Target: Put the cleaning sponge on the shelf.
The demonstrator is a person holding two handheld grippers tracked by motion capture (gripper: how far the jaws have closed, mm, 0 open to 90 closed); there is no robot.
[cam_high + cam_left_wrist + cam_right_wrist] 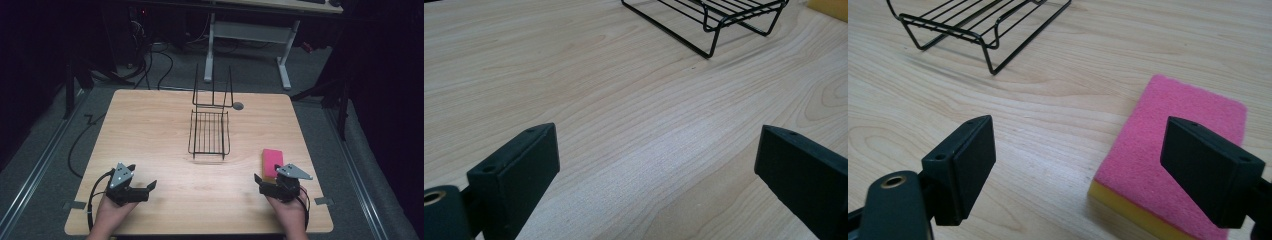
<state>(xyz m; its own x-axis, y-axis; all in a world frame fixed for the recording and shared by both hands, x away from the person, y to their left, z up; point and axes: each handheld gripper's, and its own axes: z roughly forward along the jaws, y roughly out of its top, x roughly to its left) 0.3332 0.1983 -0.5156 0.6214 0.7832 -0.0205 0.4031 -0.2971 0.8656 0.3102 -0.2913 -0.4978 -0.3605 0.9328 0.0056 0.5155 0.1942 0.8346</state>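
High view: the wooden desk (150, 130) carries a black wire rack (209, 132) at centre and a pink-topped sponge (272, 161) at lower right, flat on its yellow underside, well apart from the rack. The left gripper (142, 187) rests at lower left over bare wood; the right gripper (260, 181) sits just beside the sponge's near end, plausibly lined up to pick it up. Left gripper view: jaws stand wide apart with nothing between them, aimed toward the rack (714, 20) at the top of the frame. Right gripper view: jaws apart and empty, the right-hand jaw over the sponge (1173, 160) at lower right, the rack (978, 25) at upper left.
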